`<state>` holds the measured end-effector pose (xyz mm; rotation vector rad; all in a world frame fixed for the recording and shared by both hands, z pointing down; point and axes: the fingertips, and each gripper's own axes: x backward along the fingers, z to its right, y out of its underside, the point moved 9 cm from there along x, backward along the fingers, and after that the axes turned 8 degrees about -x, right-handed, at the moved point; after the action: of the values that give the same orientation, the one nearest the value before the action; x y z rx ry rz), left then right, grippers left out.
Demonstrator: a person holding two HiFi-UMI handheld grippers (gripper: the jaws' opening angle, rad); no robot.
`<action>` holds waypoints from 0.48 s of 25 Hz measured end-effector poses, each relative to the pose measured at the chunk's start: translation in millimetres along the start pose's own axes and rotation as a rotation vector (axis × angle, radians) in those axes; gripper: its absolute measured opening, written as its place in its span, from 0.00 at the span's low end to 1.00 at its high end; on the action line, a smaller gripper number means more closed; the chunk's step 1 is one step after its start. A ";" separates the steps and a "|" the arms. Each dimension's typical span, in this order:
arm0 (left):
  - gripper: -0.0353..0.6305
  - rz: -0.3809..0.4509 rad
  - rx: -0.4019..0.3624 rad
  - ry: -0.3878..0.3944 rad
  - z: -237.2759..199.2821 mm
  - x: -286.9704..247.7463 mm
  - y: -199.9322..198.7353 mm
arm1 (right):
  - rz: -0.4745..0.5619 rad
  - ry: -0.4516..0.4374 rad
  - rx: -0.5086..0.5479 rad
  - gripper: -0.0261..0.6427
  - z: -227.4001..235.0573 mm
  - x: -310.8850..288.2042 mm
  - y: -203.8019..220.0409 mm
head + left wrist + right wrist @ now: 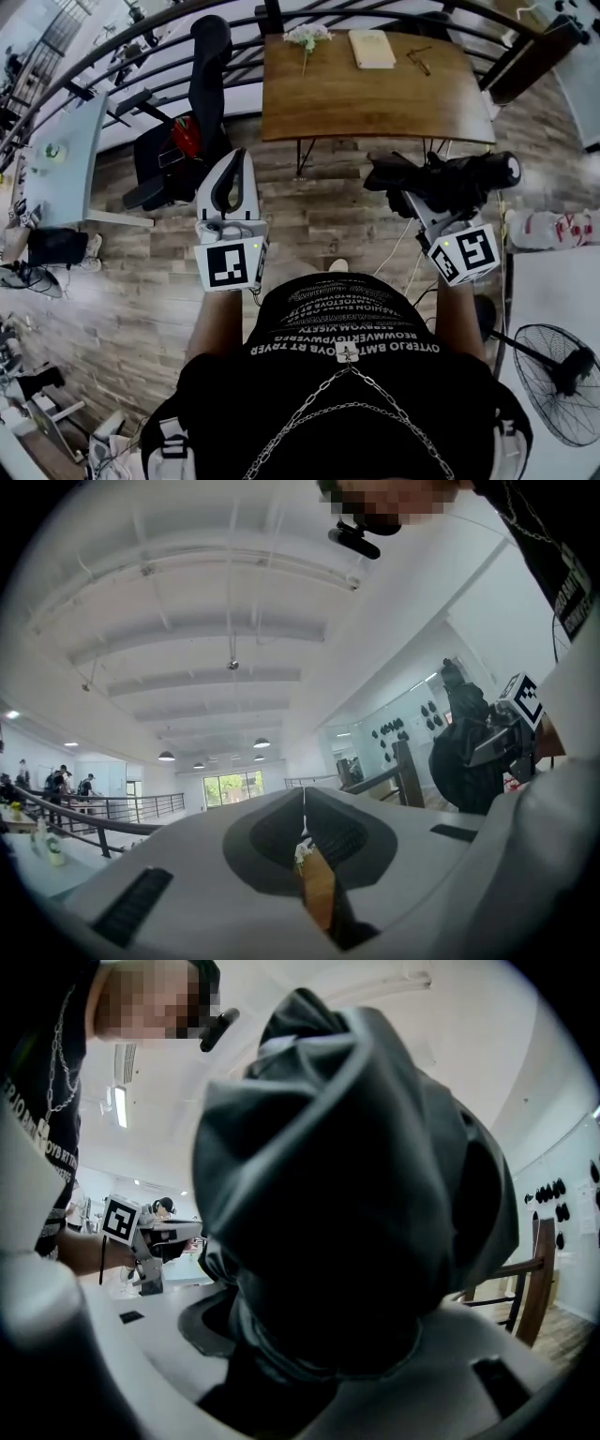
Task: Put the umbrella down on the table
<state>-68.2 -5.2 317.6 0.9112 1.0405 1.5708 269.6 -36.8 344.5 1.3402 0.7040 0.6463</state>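
Left hand-held gripper (303, 799), jaws together.

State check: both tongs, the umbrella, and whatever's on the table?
left tongs: shut, empty
right tongs: shut on umbrella
umbrella: folded, held crosswise in the air, short of the table
table: umbrella not yet on it
book: closed, flat on table
flowers: lying on table at its far edge

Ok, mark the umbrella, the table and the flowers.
umbrella (469, 175), head view, on the folded black canopy.
table (375, 103), head view, on bare wood of the top.
flowers (307, 36), head view, on the white blooms.
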 end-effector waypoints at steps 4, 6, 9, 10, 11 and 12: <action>0.10 -0.026 0.001 -0.013 -1.2 -2.9 5.6 | -0.009 -0.023 -0.005 0.44 6.4 -7.7 -1.0; 0.10 -0.032 0.003 -0.019 -2.2 -4.1 7.6 | -0.016 -0.032 -0.008 0.44 7.6 -13.2 1.8; 0.10 -0.039 0.008 -0.018 -6.9 -6.5 14.2 | -0.027 -0.044 -0.020 0.44 5.2 -22.4 5.9; 0.10 -0.043 0.009 -0.018 -9.2 -8.7 17.3 | -0.031 -0.047 -0.020 0.44 4.4 -26.0 6.2; 0.10 -0.045 0.009 -0.017 -11.5 -11.9 20.4 | -0.034 -0.051 -0.016 0.44 4.0 -29.9 6.1; 0.10 -0.046 0.008 -0.016 -13.6 -16.1 22.9 | -0.036 -0.054 -0.011 0.44 4.3 -34.0 6.0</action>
<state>-84.7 -26.3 333.4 0.8985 1.0498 1.5198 251.1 -64.9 353.6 1.3279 0.6786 0.5826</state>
